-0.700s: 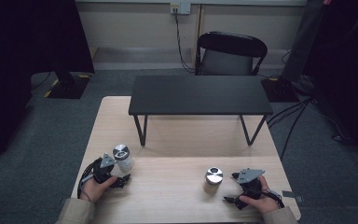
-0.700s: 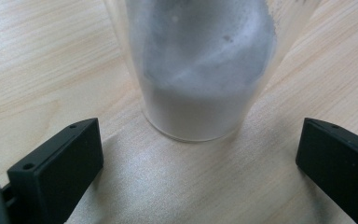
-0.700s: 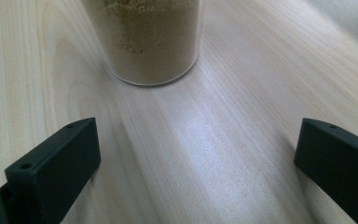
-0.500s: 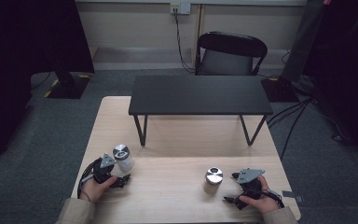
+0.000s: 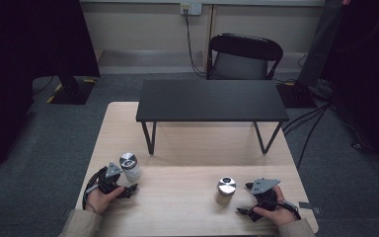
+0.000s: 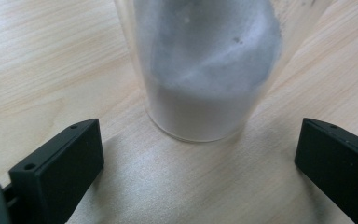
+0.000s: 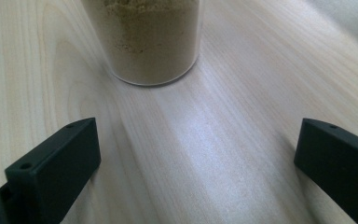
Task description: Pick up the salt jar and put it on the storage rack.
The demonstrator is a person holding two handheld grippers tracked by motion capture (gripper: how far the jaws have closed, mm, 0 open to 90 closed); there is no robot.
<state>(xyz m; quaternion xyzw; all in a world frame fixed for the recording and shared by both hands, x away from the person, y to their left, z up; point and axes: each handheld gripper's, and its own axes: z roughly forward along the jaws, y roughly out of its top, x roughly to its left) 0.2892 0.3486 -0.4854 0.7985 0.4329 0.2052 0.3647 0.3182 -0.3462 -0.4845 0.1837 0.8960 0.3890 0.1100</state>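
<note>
Nothing's moved in the last moment: both my left gripper (image 5: 128,183) and right gripper (image 5: 244,199) sit jaws apart, each facing its jar, white-powder jar (image 5: 130,167) and brown-powder jar (image 5: 225,190), so grabbing is next.

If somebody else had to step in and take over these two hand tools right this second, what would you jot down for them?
Left gripper: jaws wide open, nothing held, aimed at the jar of white powder, which stands upright on the wooden table just ahead of it, untouched.
Right gripper: jaws wide open, nothing held, facing the jar of tan powder, upright a little farther off.
Both jars wear silver lids in the high view.
Done: grippers lined up with their jars.
Left: probably close in and grip each jar; neither is grasped yet.
</note>
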